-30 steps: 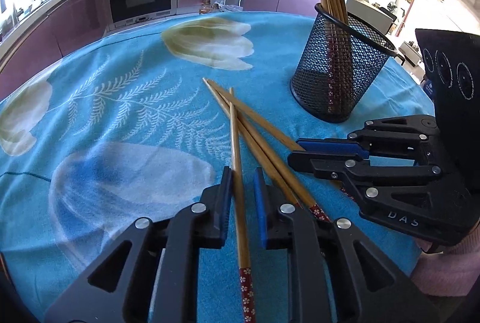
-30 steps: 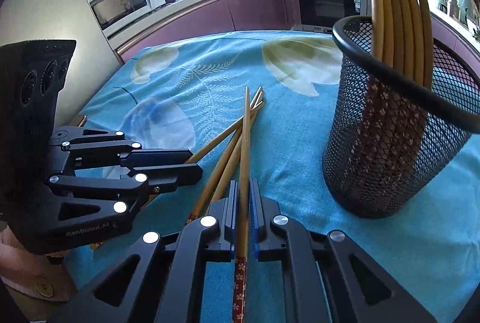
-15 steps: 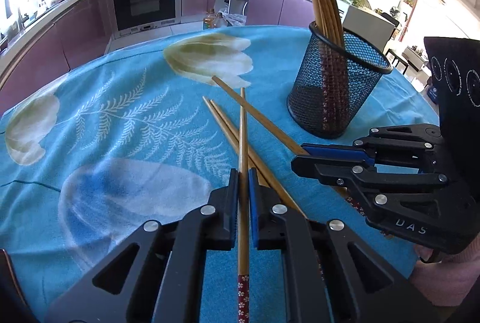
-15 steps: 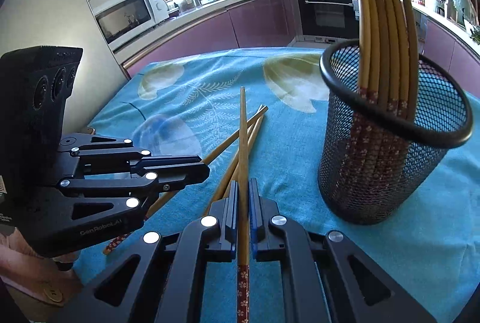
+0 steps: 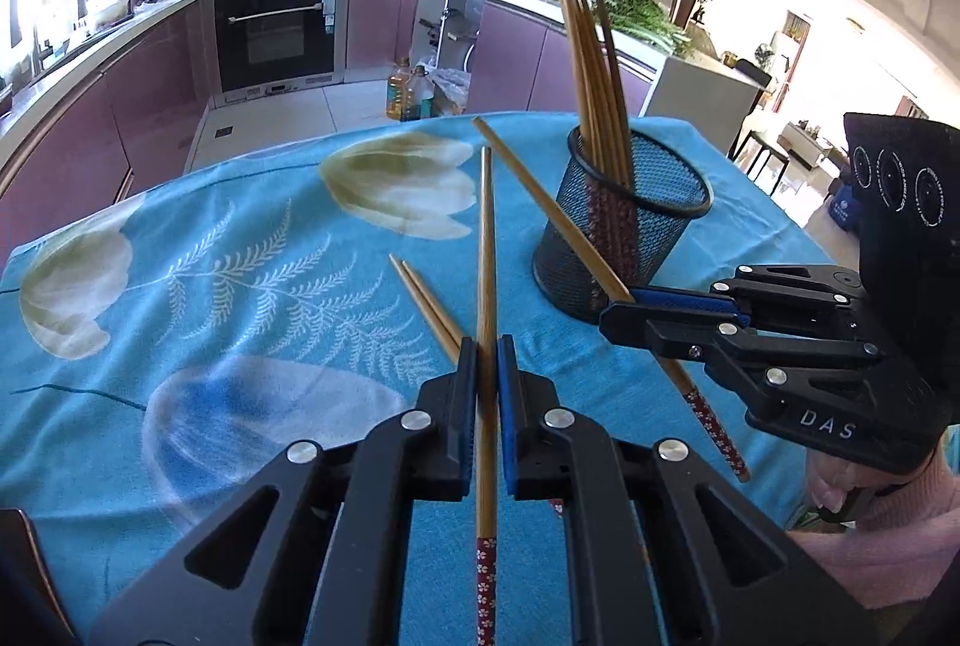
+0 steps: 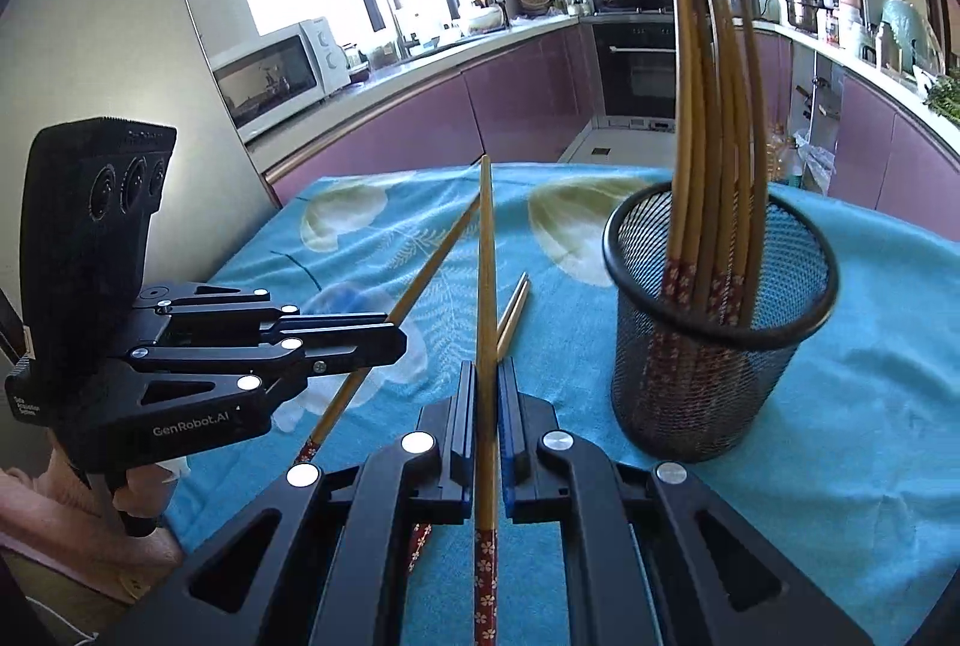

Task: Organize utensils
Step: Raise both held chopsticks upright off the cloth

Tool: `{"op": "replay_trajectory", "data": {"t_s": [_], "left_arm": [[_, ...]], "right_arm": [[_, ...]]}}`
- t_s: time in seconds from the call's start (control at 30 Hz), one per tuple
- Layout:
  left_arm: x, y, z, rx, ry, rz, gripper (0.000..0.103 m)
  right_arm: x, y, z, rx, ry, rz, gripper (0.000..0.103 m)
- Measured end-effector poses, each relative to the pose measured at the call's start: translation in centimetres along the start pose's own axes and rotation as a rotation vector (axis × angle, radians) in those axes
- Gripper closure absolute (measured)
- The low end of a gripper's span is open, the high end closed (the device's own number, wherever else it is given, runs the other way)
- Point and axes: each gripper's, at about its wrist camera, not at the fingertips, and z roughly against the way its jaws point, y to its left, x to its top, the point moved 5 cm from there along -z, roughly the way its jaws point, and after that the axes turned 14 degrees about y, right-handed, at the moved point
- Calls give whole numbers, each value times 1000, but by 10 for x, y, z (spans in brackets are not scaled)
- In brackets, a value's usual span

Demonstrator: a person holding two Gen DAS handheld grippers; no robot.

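Note:
My left gripper (image 5: 487,355) is shut on one wooden chopstick (image 5: 486,250), which is held above the table with its tip pointing away. To its right, my right gripper (image 5: 607,313) is shut on a second chopstick (image 5: 540,202) that slants up to the left. In the right wrist view that gripper (image 6: 487,373) clamps its chopstick (image 6: 486,256), with the left gripper (image 6: 397,338) beside it. Two more chopsticks (image 5: 427,304) lie on the blue cloth. A black mesh holder (image 5: 636,250) with several upright chopsticks stands at the right.
The table wears a blue floral cloth (image 5: 252,274). Its far edge drops to the kitchen floor, where bottles (image 5: 411,93) stand. Purple cabinets and an oven (image 5: 276,33) are behind, with a microwave (image 6: 276,72) on the counter. A person's pink sleeve (image 5: 888,544) is at the right.
The left gripper closed on its chopstick. Both grippers then rose, lifting one chopstick each off the cloth. Two chopsticks stayed on the table.

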Motion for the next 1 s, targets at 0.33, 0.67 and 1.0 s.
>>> {"op": "replay_trajectory", "data": {"t_s": [0.33, 0.67, 1.0], "left_arm": [[5, -7, 26, -55, -45, -13, 96], [11, -7, 48, -93, -92, -25, 96], [12, -9, 66, -124, -120, -26, 96]], "right_arm": [[6, -5, 23, 1, -67, -9, 97], [7, -15, 34, 2, -107, -17, 97], [6, -18, 40, 9, -121, -14, 97]]}}
